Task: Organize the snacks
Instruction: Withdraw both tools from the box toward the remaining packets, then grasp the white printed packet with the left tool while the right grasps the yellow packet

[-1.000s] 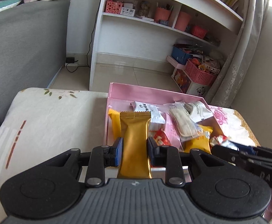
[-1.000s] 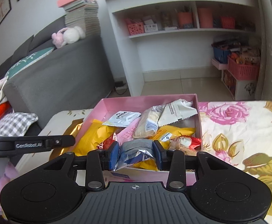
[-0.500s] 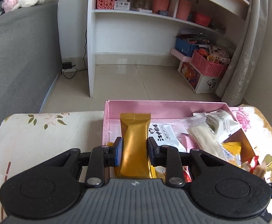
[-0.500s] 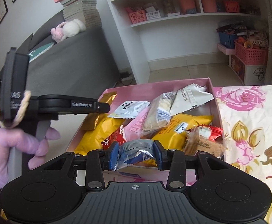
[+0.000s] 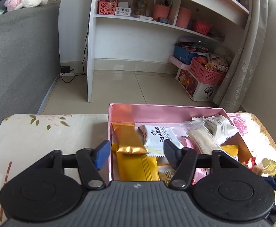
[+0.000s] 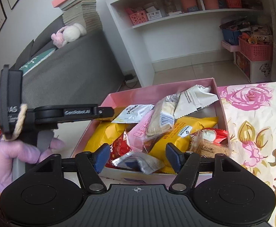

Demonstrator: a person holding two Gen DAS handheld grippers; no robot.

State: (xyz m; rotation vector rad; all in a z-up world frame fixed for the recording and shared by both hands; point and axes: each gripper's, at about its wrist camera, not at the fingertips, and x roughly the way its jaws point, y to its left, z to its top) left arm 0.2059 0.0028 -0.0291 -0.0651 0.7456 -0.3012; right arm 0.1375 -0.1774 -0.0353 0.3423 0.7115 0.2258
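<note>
Gold packet (image 5: 129, 139) and silver packet (image 6: 138, 162) lie free between each opening hand-held gripper's jaws, lower ends hidden.

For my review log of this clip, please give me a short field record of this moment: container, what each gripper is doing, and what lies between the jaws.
container: open pink cardboard box, filled with wrapped snacks
surface: floral cloth
left gripper: jaws opening; shiny gold bar packet lies between them in the box, pads clear of it
right gripper: jaws opening; crinkled silver-and-blue foil packet lies between them at the box's near edge, pads clear of it
left hand: in a purple glove, holding the left gripper's handle
</note>
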